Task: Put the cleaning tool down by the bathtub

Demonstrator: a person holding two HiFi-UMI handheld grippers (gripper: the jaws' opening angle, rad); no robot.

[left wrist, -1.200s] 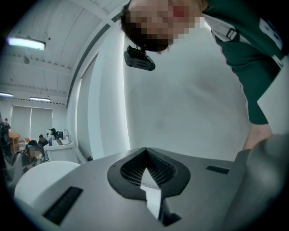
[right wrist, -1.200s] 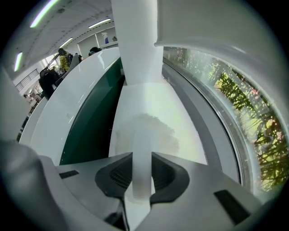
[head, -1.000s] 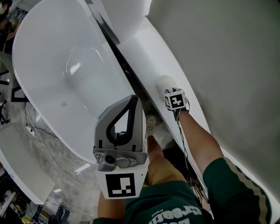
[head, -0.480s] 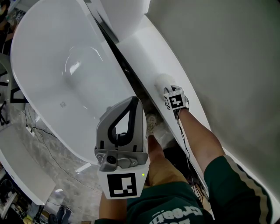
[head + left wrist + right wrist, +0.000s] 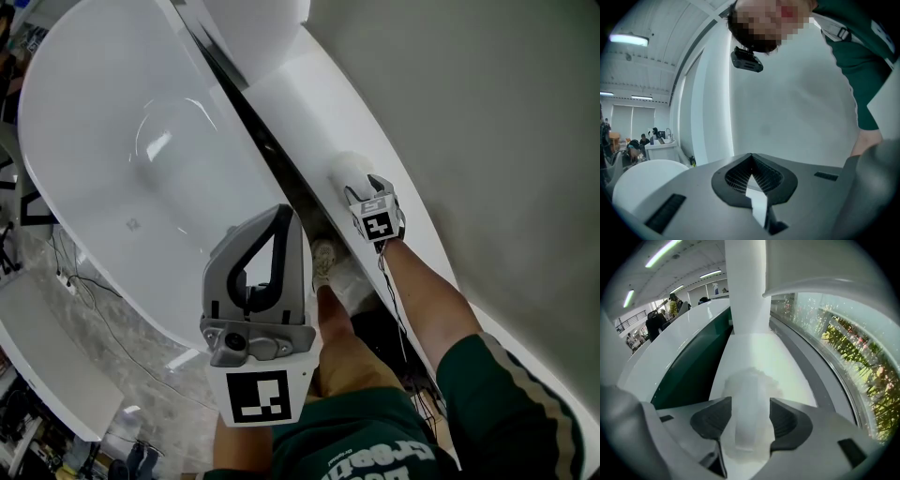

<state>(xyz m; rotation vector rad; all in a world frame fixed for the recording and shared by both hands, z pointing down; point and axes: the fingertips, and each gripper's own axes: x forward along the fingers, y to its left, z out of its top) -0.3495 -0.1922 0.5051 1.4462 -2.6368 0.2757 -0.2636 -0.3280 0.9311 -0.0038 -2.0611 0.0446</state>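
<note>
Hovering over the glossy white ledge, the right gripper has its jaws spread wide; they have just been opening. The white fluffy cleaning tool with its pale straight handle lies between them. In the right gripper view it's clear: the tool runs up the middle, and the dark ribbed pads flank it without squeezing, so that claw grips nothing. In the head view the tool rests on the ledge at about 1 o'clock from centre. The big white oval bathtub fills the 10 o'clock side, and a narrow dark gap runs between tub and ledge. Down at 6 to 7 o'clock the grey left gripper hangs in the foreground. In its own view the left gripper's jaws are closed together with nothing between them. A dark green sleeve shows at 5 o'clock.
</note>
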